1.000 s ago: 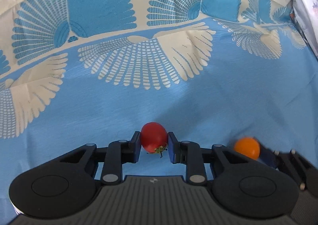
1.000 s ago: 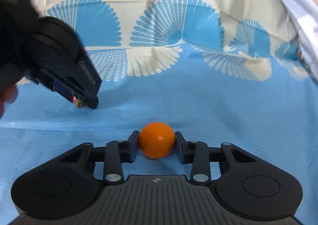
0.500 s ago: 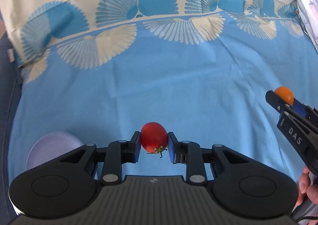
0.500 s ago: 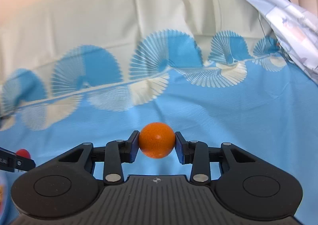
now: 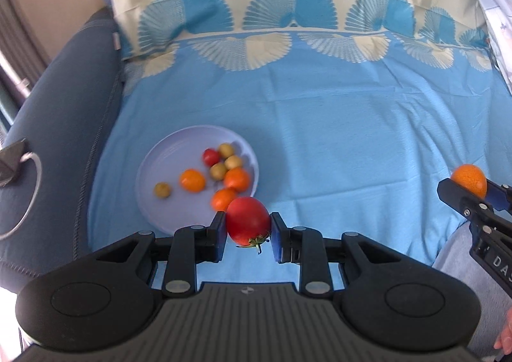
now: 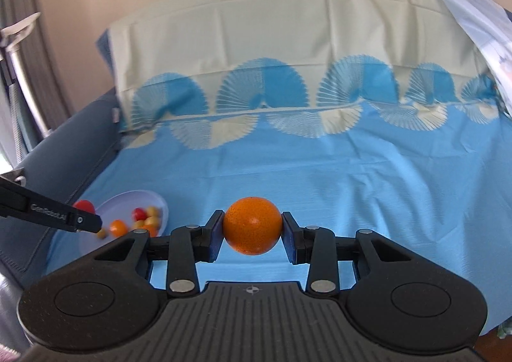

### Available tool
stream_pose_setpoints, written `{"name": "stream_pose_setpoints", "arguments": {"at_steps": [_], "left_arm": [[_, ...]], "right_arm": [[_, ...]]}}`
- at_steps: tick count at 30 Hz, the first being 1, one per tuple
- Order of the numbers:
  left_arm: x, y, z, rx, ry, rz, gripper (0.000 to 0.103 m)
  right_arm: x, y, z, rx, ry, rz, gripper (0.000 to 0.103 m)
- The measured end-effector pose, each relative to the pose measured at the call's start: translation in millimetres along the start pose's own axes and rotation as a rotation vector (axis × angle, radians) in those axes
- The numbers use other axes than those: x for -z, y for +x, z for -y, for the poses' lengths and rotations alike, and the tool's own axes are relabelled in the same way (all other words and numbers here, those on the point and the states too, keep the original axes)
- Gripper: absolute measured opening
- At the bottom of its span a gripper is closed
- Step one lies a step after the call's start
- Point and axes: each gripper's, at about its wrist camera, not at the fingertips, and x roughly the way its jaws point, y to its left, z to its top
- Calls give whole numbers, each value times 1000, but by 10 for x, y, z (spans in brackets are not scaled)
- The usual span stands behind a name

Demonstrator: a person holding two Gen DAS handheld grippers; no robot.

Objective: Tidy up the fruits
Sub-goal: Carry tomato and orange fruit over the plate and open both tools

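My left gripper [image 5: 247,234] is shut on a red tomato [image 5: 248,220] with a green stem, held above the near right rim of a pale lilac plate [image 5: 166,150]. On the plate lie several small fruits: orange ones [image 5: 192,180], a small red one [image 5: 211,157] and yellow-green ones [image 5: 227,150]. My right gripper [image 6: 252,235] is shut on a round orange [image 6: 252,226], held in the air over the blue cloth. In the right wrist view the plate [image 6: 140,197] lies low at the left, with the left gripper [image 6: 81,218] and its tomato [image 6: 84,205] over it.
A blue cloth with a fan pattern [image 5: 320,125] covers a sofa seat and backrest. A dark grey armrest [image 5: 60,99] runs along the left, close to the plate. A pale printed fabric [image 6: 473,19] hangs at the upper right. A person's hand [image 5: 504,338] shows at the lower right.
Both grippers have risen and swung left with their fruits still gripped. The plate of fruit has come into view, now just beyond the left gripper's tomato.
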Motion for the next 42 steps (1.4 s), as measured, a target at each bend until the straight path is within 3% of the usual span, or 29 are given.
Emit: {"name": "stream_pose_setpoints", "arguments": {"at_steps": [6, 17, 42], "left_arm": [[366, -291, -337, -5, -80, 37, 31], [639, -485, -718, -9, -163, 78, 31], [667, -280, -856, -19, -201, 37, 31]], "right_arm": [[115, -274, -516, -87, -93, -30, 39], [309, -513, -1111, -109, -303, -11, 39], [314, -318, -1114, -98, -304, -72, 39]]}}
